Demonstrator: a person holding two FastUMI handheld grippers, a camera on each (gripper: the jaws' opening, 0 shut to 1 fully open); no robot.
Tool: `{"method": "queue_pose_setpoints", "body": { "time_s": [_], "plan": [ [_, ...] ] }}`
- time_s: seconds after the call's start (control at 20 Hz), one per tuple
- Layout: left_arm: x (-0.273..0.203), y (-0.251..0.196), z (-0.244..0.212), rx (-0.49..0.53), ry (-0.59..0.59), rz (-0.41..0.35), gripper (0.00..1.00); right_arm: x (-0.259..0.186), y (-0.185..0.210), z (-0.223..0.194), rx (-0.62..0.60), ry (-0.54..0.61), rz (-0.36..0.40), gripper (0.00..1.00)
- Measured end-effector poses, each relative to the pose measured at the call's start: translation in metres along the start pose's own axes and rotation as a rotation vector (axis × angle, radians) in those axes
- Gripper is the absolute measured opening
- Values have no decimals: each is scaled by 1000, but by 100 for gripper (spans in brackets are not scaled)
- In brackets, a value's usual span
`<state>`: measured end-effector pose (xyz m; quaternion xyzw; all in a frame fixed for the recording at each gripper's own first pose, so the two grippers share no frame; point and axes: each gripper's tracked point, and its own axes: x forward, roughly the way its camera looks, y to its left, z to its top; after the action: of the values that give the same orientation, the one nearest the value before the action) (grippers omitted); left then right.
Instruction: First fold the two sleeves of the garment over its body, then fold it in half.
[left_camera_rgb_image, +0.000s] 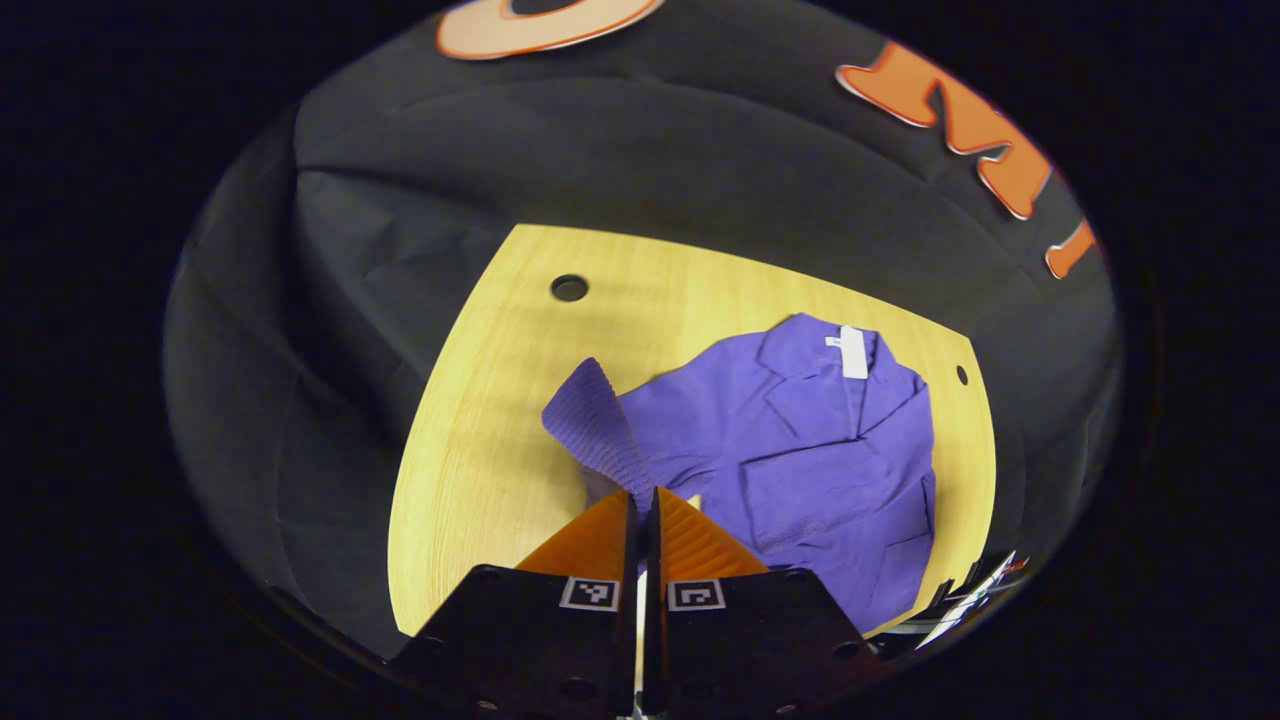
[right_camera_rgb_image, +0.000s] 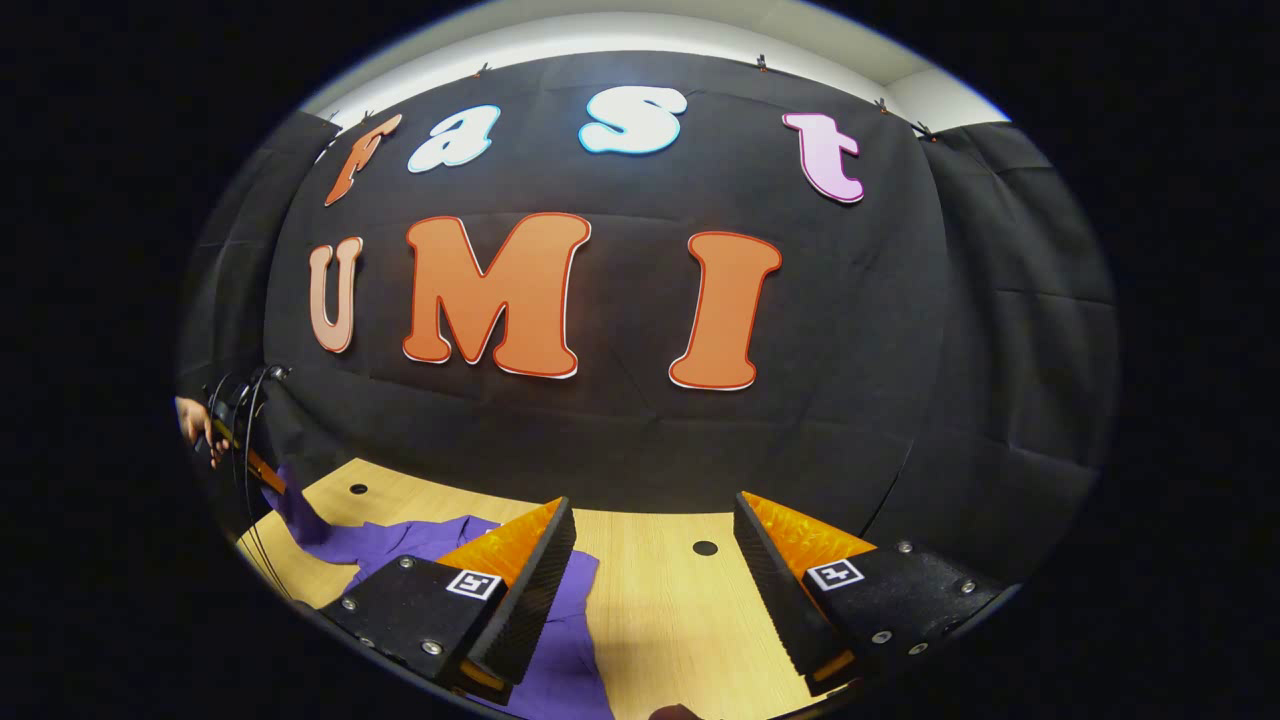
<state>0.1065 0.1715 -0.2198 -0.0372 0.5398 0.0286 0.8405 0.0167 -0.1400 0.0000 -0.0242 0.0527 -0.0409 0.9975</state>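
While left tool (left_camera_rgb_image: 643, 497) pinches ribbed purple sleeve (left_camera_rgb_image: 598, 428) | right tool (right_camera_rgb_image: 652, 520) wide | smooth wooden table (left_camera_rgb_image: 470, 470)

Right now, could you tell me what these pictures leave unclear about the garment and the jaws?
- Left gripper view: the left gripper hides where its jaws meet the lifted sleeve.
- Left gripper view: the garment has its lower hem cut off by the view's edge.
- Right gripper view: the right gripper, jaws apart, covers part of the garment.

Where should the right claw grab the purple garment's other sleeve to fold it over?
Judging from the left gripper view, that sleeve lies flat along the purple garment, opposite the left claw. Pinch near its lower end, approaching from that outer table edge, claw low.
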Motion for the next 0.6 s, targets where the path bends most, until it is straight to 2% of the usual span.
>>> {"method": "queue_pose_setpoints", "body": {
  "time_s": [0.3,0.6],
  "plan": [
    [-11,-108,27,164,-34,-62,4,3,-17,-12,-13,-2,26,95],
    [-2,-214,31,286,-19,-129,4,2,-36,-23,18,3,39,95]
  ]
}}
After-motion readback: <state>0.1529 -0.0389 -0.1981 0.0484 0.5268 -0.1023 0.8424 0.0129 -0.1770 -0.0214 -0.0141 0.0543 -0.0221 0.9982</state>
